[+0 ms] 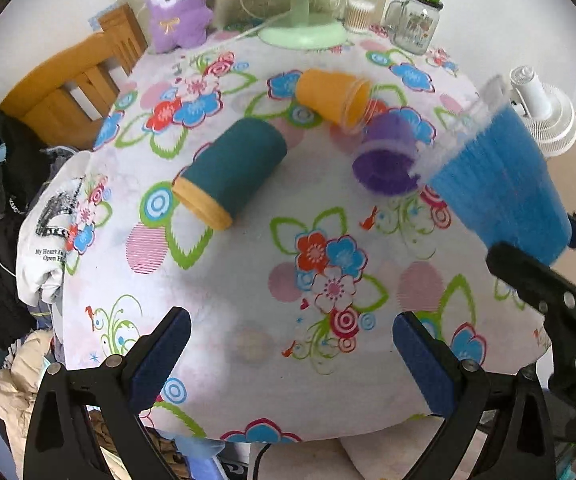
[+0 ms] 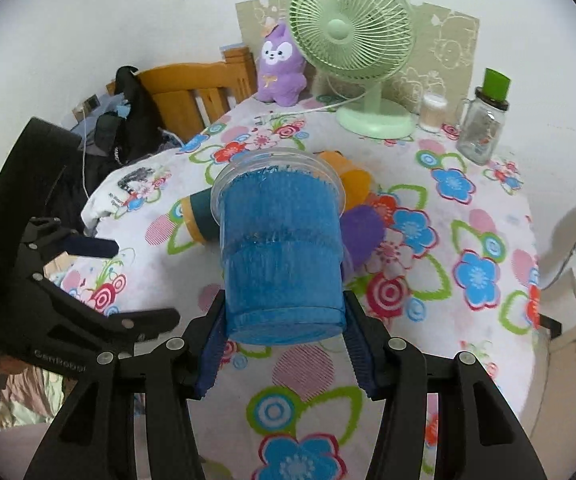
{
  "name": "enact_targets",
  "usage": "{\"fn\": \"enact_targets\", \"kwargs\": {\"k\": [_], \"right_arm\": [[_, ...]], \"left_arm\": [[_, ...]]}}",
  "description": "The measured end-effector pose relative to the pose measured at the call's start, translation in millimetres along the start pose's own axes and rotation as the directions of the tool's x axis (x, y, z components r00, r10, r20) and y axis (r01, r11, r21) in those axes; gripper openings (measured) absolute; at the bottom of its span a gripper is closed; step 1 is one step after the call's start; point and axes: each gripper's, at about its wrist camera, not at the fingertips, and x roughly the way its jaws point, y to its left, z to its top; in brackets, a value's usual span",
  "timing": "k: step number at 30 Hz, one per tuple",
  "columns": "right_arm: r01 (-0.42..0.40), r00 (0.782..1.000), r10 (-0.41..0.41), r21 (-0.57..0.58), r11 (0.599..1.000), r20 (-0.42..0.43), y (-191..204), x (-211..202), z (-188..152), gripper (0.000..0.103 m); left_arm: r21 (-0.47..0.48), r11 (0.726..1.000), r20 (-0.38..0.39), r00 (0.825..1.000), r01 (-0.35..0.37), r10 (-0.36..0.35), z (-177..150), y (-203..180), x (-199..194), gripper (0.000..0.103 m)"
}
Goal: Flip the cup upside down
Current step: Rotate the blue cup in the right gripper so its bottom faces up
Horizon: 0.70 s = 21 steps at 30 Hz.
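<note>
Right gripper (image 2: pixel 283 344) clamps the blue cup (image 2: pixel 281 256) near its base, left gripper (image 1: pixel 292 356) wide and empty; recommend rotating fully, rim squarely down onto the table (image 2: pixel 468 320).

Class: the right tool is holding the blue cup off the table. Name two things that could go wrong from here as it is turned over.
1. The right tool grips the blue cup only near its base, so it might slip while turning.
2. The purple cup and orange cup lie close by; setting down there could knock them rolling.
</note>
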Motion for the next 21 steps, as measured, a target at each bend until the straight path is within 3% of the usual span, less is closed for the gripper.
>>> {"fn": "enact_targets", "kwargs": {"k": [6, 13, 18, 21], "right_arm": [[0.043, 0.997, -0.043, 0.000, 0.999, -0.066, -7, -7, -7, 0.057], [0.075, 0.984, -0.064, 0.058, 0.996, -0.169, -11, 9, -13, 0.057], [0.095, 0.957, -0.073, 0.066, 0.993, -0.282, -1, 27, -13, 0.057], [0.096, 0.930, -0.083, 0.020, 0.995, -0.359, 13, 39, -16, 0.057]], "left_arm": [[-0.011, 1.000, 0.003, 1.000, 0.001, -0.001, -10, -22, -3, 0.102], [0.045, 0.999, 0.000, 1.000, -0.008, 0.008, -13, -29, 8, 0.102], [0.059, 0.998, -0.007, 1.000, 0.011, -0.010, -11, -18, 16, 0.102], [0.057, 0.998, -0.023, 0.999, 0.033, -0.032, -13, -9, 22, 0.102]]}}
